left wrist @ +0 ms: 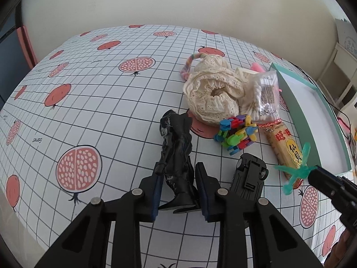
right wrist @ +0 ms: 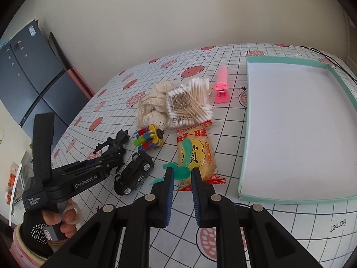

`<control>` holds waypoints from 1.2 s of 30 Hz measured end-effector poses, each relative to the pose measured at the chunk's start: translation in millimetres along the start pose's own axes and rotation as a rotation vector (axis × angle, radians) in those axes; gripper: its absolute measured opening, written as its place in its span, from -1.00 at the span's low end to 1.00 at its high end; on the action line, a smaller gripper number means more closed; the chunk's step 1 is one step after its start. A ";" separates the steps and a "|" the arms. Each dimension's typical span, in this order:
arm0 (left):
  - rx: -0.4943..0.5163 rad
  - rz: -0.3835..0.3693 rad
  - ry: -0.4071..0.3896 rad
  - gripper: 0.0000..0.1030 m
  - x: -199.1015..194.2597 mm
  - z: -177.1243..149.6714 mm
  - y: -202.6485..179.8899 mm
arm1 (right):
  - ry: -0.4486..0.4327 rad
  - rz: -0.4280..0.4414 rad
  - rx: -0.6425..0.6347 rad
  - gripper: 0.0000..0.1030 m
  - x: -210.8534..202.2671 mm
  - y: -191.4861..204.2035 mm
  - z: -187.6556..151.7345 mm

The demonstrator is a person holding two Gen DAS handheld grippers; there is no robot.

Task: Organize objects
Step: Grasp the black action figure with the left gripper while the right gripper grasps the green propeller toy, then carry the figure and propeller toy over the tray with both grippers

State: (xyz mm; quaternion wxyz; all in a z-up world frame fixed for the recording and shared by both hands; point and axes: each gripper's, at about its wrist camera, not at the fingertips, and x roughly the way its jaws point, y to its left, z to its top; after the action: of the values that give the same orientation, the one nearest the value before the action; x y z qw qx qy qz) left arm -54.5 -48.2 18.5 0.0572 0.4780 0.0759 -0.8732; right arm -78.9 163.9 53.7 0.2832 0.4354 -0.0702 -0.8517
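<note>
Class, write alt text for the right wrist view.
The right hand-held gripper is shut on a green toy figure above a yellow snack packet. An empty teal-rimmed tray lies to the right; a black toy car to the left.

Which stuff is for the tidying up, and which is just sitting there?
For tidying: black figure, green toy, toy car, snack packet, cotton buds, colourful blocks, lace pouch, pink clip, teal tray.
Just there: fridge, white shelf.
</note>
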 end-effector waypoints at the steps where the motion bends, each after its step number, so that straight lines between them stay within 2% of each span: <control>1: -0.004 0.004 -0.004 -0.45 -1.8 0.1 0.8 | -0.006 -0.003 -0.002 -0.67 -1.6 -0.3 0.3; 17: -0.037 0.024 -0.056 -0.50 -26.2 -3.0 12.1 | -0.069 0.010 0.030 -0.67 -16.3 -7.5 4.8; 26: -0.032 0.013 -0.141 -0.50 -58.7 6.6 6.4 | -0.151 0.009 0.057 -0.67 -35.5 -18.0 12.2; 31: -0.009 -0.013 -0.197 -0.50 -77.2 20.7 -8.8 | -0.219 -0.036 0.091 -0.67 -55.4 -36.8 19.1; 36: 0.050 -0.063 -0.228 -0.50 -83.5 35.1 -46.2 | -0.279 -0.131 0.125 -0.67 -72.8 -63.0 21.4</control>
State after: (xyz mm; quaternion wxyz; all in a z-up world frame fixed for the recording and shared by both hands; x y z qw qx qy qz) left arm -46.6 -7.1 111.2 0.0260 0.3742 0.0620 -0.9249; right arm -88.6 253.0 94.8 0.1871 0.3334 -0.1331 -0.9144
